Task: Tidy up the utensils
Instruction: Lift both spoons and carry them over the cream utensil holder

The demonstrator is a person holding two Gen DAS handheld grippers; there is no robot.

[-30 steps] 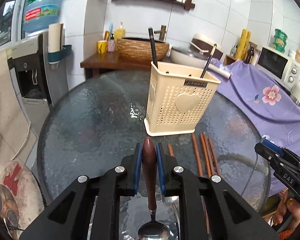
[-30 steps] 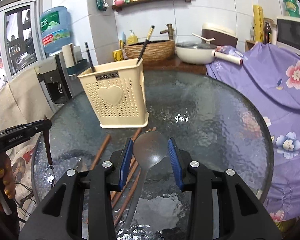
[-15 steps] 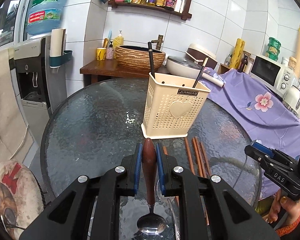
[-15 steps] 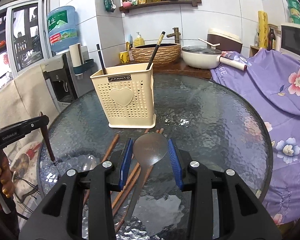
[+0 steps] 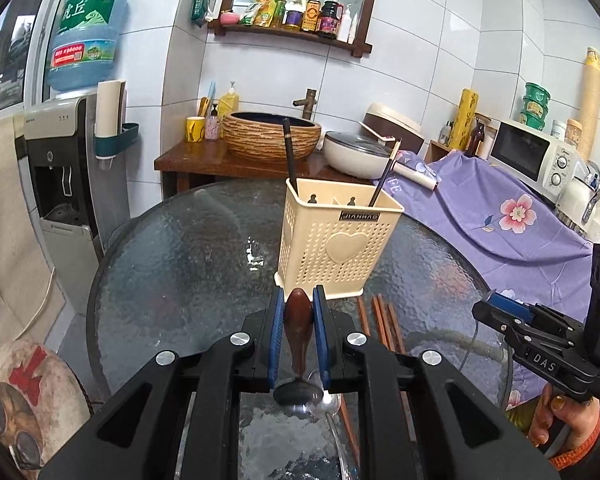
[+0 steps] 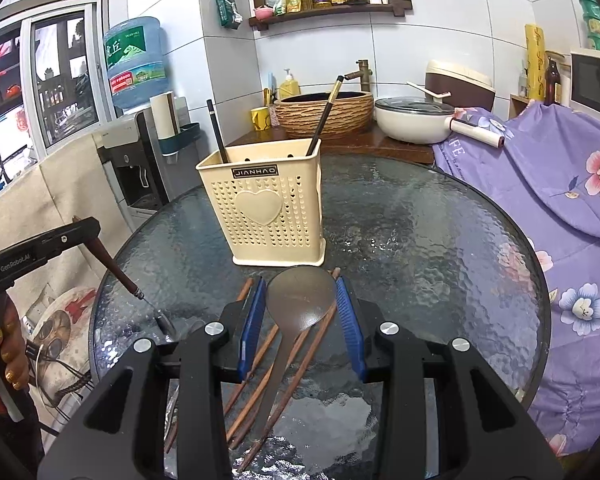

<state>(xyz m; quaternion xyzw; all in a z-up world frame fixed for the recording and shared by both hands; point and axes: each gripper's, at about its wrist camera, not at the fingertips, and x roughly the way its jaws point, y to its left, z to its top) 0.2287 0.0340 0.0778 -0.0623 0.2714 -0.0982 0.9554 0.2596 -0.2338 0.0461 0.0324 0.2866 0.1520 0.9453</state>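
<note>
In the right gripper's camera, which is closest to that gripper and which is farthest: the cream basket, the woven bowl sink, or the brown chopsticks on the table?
From the right gripper:
1. Brown chopsticks: lying on the glass table right beneath its fingers.
2. Cream basket: standing just ahead, slightly left.
3. Woven bowl sink: on the wooden counter beyond the table, by the wall.

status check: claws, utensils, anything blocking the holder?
Left claw shut on wooden-handled spoon. Right claw shut on metal spoon. Holder upright, two chopsticks inside; brown chopsticks loose on table. Path looks clear.
</note>
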